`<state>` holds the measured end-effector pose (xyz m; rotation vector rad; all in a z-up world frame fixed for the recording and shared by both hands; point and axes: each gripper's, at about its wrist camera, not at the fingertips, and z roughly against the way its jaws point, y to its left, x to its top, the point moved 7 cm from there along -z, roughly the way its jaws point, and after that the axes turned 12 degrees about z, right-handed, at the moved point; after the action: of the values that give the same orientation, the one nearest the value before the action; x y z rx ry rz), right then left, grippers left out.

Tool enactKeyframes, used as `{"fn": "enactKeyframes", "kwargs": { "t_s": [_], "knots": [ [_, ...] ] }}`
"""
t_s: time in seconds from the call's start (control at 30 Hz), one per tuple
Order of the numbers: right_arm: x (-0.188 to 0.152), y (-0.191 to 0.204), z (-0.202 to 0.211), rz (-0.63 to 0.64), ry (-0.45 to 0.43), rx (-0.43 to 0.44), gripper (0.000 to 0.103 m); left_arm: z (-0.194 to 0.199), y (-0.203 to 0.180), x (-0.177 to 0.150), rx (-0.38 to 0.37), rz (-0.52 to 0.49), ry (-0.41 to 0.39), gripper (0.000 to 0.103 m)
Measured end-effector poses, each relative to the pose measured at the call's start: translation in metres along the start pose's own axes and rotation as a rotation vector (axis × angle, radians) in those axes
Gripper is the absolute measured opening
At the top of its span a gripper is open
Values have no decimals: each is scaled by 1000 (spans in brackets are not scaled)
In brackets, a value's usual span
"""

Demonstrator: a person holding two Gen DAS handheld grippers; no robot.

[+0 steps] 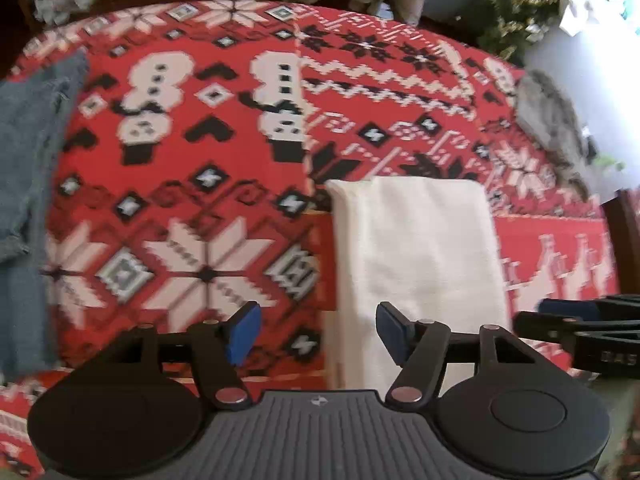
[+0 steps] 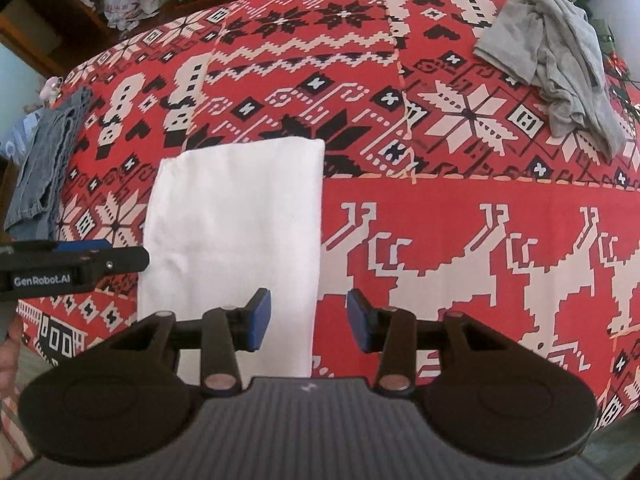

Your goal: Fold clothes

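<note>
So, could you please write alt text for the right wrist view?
A folded white cloth lies on a red patterned bedspread, below the open right tool. A crumpled grey garment lies far right, a blue one far left.

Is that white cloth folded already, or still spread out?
Folded: the white cloth lies as a neat narrow rectangle with straight edges on the red patterned cover.

Folded white cloth (image 2: 236,216) mid-table; denim (image 2: 44,172) far left, grey garment (image 2: 560,68) far right; between, open tablecloth (image 2: 460,216)

The left gripper (image 1: 318,332) hangs open over the red patterned cloth (image 1: 192,184), its right pad over a folded white garment (image 1: 416,248).
</note>
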<state>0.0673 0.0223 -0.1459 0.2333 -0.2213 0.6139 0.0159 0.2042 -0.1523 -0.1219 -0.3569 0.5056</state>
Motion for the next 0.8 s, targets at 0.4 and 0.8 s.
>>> {"fn": "enactKeyframes", "kwargs": {
  "t_s": [0.4,0.8],
  "knots": [
    [1,7,0,23,3,-16,46,-10,-9,-4,-57,-36,69,71],
    [7,-7,-34,-86,16,99,28,-42,-14,-17,-228,123,195,54]
  ]
}}
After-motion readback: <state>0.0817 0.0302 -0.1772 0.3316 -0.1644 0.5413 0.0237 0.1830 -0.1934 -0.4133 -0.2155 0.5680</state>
